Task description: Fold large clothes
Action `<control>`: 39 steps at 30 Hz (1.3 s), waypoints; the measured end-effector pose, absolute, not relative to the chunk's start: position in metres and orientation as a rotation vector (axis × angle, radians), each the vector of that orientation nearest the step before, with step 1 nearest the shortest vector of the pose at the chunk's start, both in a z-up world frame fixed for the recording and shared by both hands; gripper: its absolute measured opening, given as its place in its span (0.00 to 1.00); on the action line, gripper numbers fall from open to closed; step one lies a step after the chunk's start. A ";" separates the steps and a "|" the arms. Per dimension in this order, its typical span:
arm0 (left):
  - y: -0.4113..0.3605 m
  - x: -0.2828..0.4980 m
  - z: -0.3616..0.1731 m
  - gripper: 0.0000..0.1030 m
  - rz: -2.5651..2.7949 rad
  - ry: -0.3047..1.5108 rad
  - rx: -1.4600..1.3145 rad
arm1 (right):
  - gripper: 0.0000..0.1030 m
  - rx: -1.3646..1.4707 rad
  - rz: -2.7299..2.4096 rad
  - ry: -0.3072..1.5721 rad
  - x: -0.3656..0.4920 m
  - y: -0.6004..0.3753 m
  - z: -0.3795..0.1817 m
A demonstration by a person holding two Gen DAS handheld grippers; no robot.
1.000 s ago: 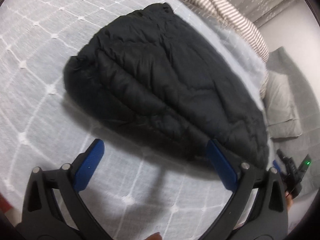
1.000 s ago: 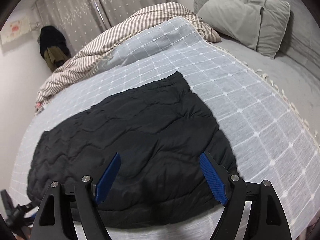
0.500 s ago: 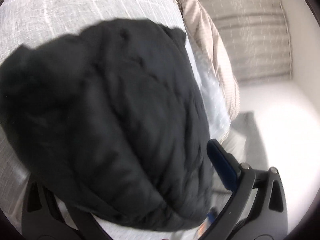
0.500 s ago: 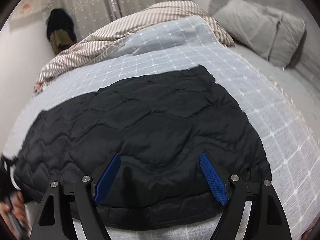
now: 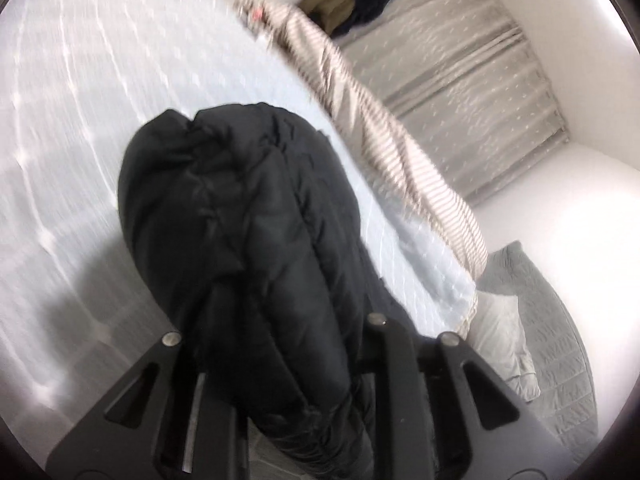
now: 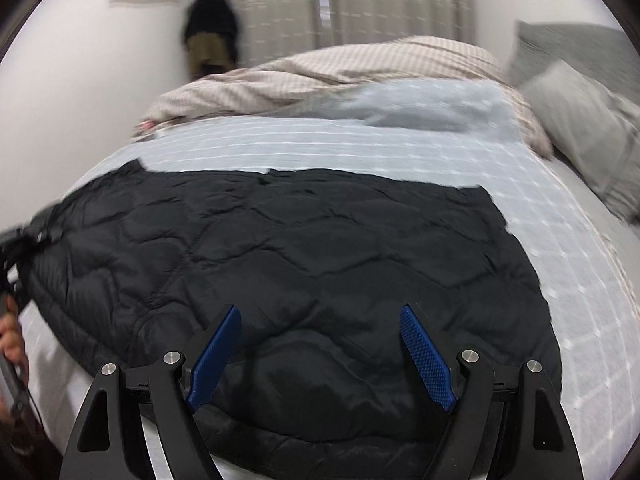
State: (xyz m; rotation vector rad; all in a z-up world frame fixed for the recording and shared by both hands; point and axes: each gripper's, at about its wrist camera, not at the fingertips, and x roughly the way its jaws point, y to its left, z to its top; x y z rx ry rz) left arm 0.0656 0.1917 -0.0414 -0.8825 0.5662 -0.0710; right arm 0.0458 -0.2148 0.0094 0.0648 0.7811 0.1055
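A black quilted jacket point(image 6: 304, 264) lies flat on the pale checked bedspread point(image 6: 360, 148). In the left wrist view the jacket point(image 5: 240, 220) bulges up between the jaws, which are closed in on its near edge; the pads are hidden in the fabric. My left gripper point(image 5: 276, 360) is shut on the jacket and shows at the jacket's left end in the right wrist view point(image 6: 12, 248). My right gripper point(image 6: 320, 344) is open and empty, its blue fingers point(image 6: 424, 356) just above the jacket's near hem.
A striped duvet point(image 6: 320, 68) is bunched at the far side of the bed. A grey pillow point(image 6: 592, 128) lies at the right. Dark clothes point(image 6: 210, 32) hang by the curtain. The bed's near edge is right below the right gripper.
My left gripper moved onto the jacket's edge and closed on it, bunching the fabric up. My right gripper moved forward and lower over the near hem, still open.
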 end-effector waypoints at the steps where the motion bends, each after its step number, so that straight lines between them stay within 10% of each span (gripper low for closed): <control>1: 0.196 0.058 -0.035 0.21 -0.068 0.538 -0.876 | 0.80 0.057 0.142 0.777 0.046 -0.205 0.009; 16: 0.154 0.038 0.010 0.23 -0.276 0.343 -0.643 | 0.82 -0.042 0.485 0.917 0.087 -0.093 -0.043; 39: -0.043 0.044 -0.037 0.56 -0.676 0.666 0.067 | 0.82 0.539 0.150 0.791 0.071 -0.349 -0.003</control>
